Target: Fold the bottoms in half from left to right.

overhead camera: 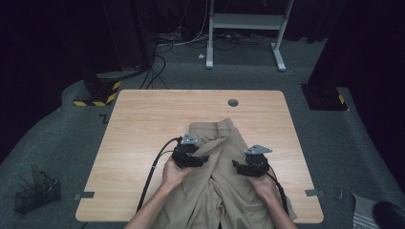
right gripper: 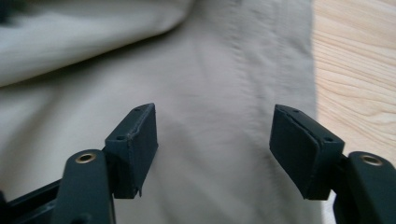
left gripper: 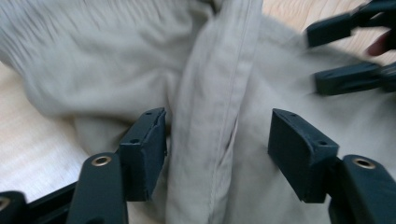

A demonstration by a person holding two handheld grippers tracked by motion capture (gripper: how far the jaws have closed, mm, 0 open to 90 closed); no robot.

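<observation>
1. Trousers [overhead camera: 224, 176]: a khaki pair lies on the near half of the tabletop [overhead camera: 143, 119], waistband toward the far edge, legs running off the near edge between the person's forearms.
2. Left gripper [overhead camera: 191, 155]: held in the left hand [overhead camera: 173, 172] over the left part of the trousers, near the waistband. In the left gripper view its jaws stand apart, with a raised fold of cloth [left gripper: 210, 116] and its stitched seam running up between them; the pads do not press on it (the picture is blurred, so contact at the left pad cannot be settled).
3. Right gripper [overhead camera: 253, 164]: held in the right hand [overhead camera: 265, 186] over the right part of the trousers. In the right gripper view its jaws stand apart above flat cloth [right gripper: 210, 140], a seam passing between them; bare tabletop [right gripper: 355, 70] shows just beyond the cloth's edge.
4. Both grippers sit side by side, apart; the right one's jaws appear at the upper right of the left gripper view.
5. Surroundings: a grommet [overhead camera: 233, 102] in the tabletop's far part; a wire basket [overhead camera: 37, 193] on the floor at left.
</observation>
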